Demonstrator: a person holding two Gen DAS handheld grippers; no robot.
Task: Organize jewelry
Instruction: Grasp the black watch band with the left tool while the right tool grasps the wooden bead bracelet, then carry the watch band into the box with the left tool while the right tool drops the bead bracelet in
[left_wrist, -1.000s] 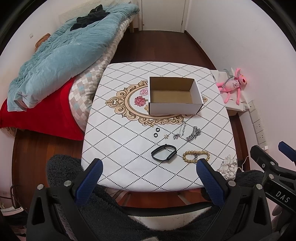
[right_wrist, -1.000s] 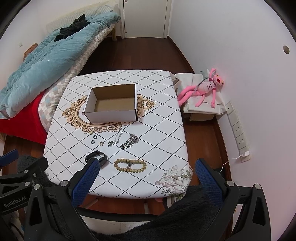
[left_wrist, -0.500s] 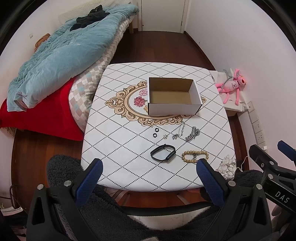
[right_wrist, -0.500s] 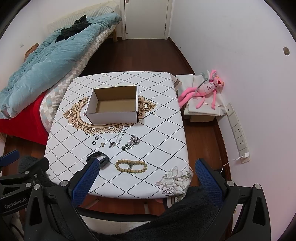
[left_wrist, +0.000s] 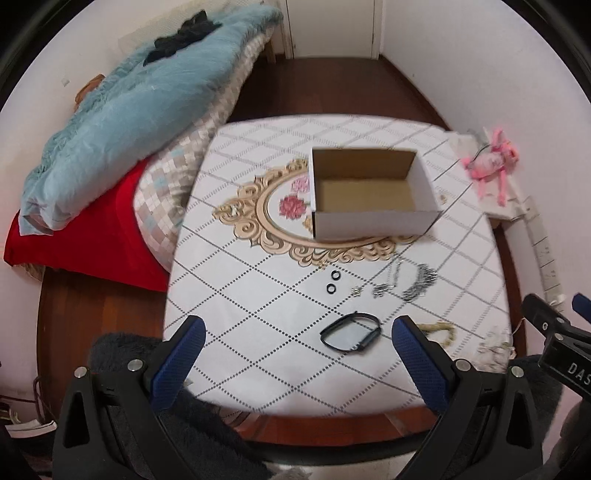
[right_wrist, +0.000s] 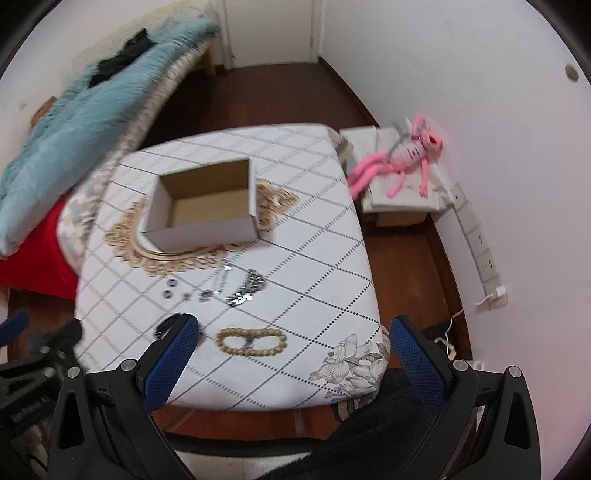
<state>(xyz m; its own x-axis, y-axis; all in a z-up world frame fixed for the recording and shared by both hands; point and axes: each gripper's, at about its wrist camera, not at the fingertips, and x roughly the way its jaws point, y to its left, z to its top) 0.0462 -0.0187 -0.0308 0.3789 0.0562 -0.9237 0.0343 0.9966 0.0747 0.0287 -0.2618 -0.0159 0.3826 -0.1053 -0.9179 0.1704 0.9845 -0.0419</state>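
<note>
**Both grippers wide open over the near table edge, jewelry laid out in front of the box**

Left gripper (left_wrist: 295, 350) spread wide, nothing between the blue pads, hovering above the near edge of the table (left_wrist: 229, 325). Right gripper (right_wrist: 291, 350) same deal: jaws gaping, empty, hanging just off the near edge. Both views pretty blurry, so small details a bit mushy.

Using the cardboard box (left_wrist: 369, 199) as the landmark from here on. Open-topped, nothing visible inside, sitting on the gold ornate print of the tablecloth.

Just in front of the box, toward the grippers:
- two small black rings (left_wrist: 333, 281), close together, slightly left of the box's middle
- tiny charm or earring (left_wrist: 356, 291) right next to those, too blurry to call
- thin silver chain (right_wrist: 221, 277) and a chunkier silver bracelet (right_wrist: 247, 290) in a heap, below the box's right half

Further out from the box, nearest the grippers:
- black wristband (left_wrist: 350, 333), lying flat as an open loop, between the left gripper's fingers in that view
- wooden bead bracelet (right_wrist: 252, 341), folded into a figure-eight, to the right of the wristband

Off to the right of the box, past the table: pink plush toy (right_wrist: 399, 158) lying on a low stand against the wall. Left of the box: bed with a light blue duvet (left_wrist: 122, 122).
</note>
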